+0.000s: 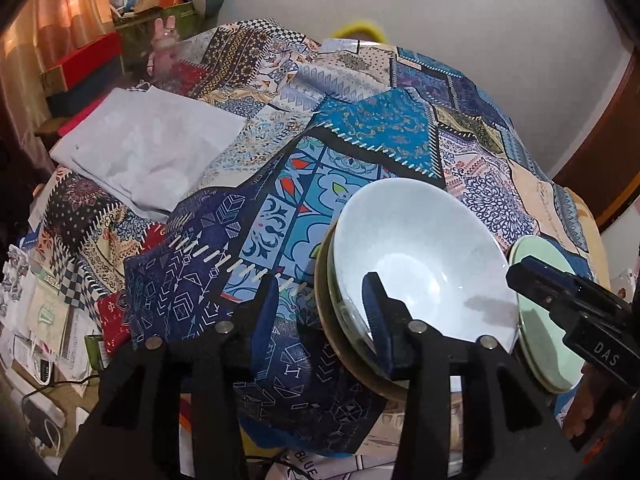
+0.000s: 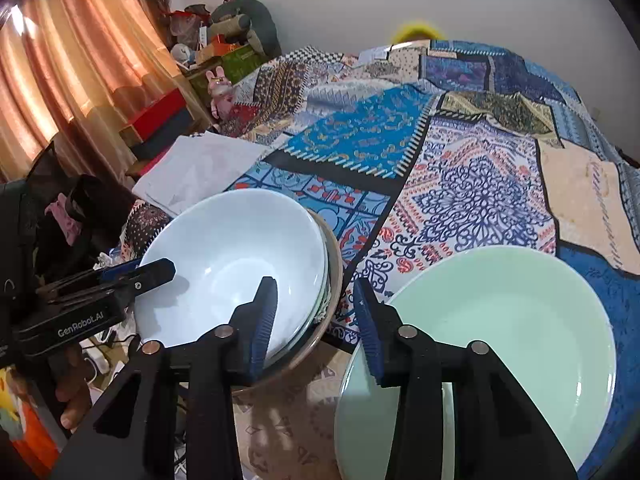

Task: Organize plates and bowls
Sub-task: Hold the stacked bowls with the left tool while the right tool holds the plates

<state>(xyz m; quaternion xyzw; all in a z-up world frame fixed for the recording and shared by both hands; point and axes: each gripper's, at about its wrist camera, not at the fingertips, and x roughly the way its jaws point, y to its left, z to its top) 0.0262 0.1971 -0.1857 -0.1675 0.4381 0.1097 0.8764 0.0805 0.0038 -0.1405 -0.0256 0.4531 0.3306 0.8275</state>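
Left hand-held gripper [image 1: 320,312]: spread, astride the near rim of the pale blue ceramic bowl [image 1: 420,260].
Right hand-held gripper [image 2: 316,320]: spread, pinching nothing.
Bowls: pale blue one nested atop a stack on the patchwork-covered bed [image 2: 460,168].
Mint-green round plate [image 2: 500,320]: just beside, seemingly stacked.
Progress: apparently mostly sorted.

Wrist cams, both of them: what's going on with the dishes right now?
A person holds two grippers over a patchwork quilt. The left gripper is open, straddling the near rim of the white bowl, which is nested on a stack of other dishes. The right gripper is open too, its right finger over the rim of the pale green plate beside the stack. Nothing is clamped yet.
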